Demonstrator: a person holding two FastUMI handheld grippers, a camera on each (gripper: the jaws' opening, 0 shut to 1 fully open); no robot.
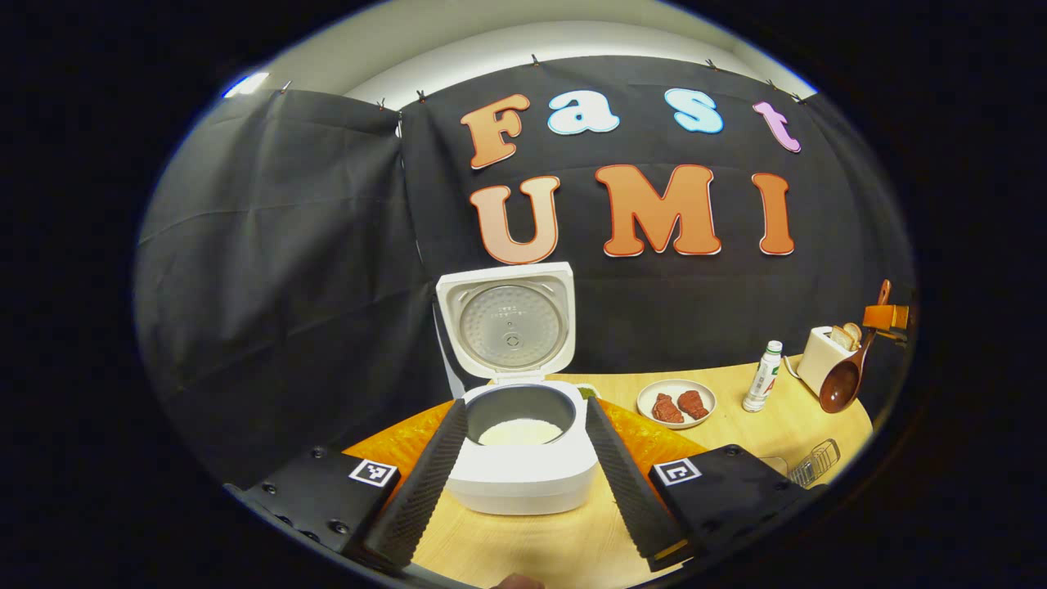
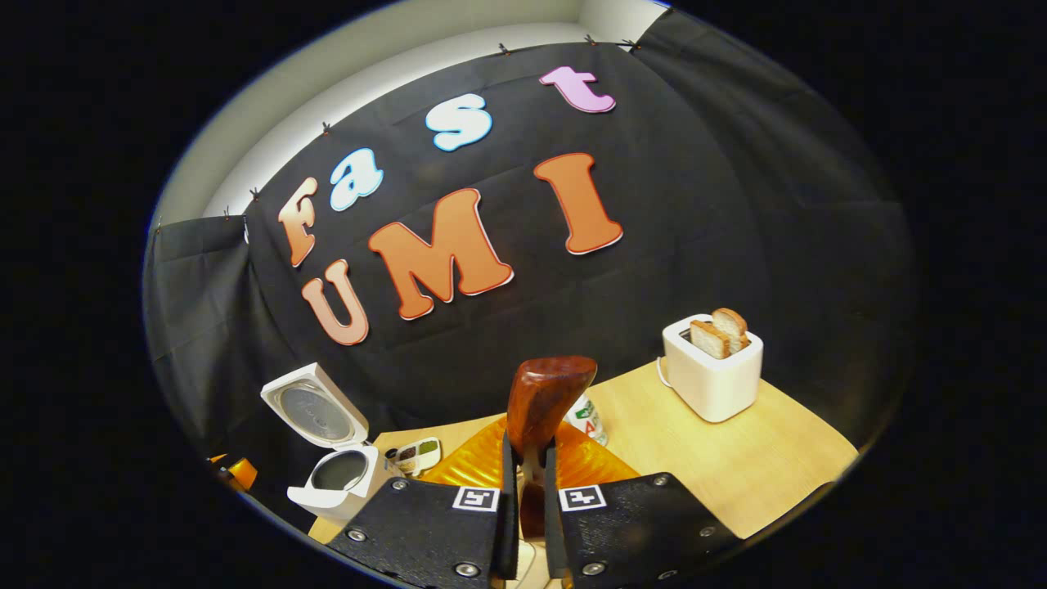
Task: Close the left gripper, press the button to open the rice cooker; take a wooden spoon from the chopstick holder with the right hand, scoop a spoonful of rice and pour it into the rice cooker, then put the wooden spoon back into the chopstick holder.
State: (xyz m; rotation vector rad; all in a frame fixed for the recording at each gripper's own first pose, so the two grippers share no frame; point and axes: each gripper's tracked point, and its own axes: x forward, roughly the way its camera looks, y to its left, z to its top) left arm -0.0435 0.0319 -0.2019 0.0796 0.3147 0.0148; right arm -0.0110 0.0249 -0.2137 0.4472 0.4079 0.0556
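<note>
Right gripper [image 2: 523,483] jaws clamp the wooden spoon [image 2: 544,397], handle hidden; left gripper [image 1: 523,474] jaws gape wide, empty.

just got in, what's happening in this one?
A person is working two handheld grippers at a rice cooker, whose lid already stands open, with rice in the pot. The right gripper is shut on a wooden spoon, held in the air off to the right, near the toaster. The left gripper is open, its fingers framing the cooker in its own view, touching nothing. A plate and a bottle stand on the table.
</note>
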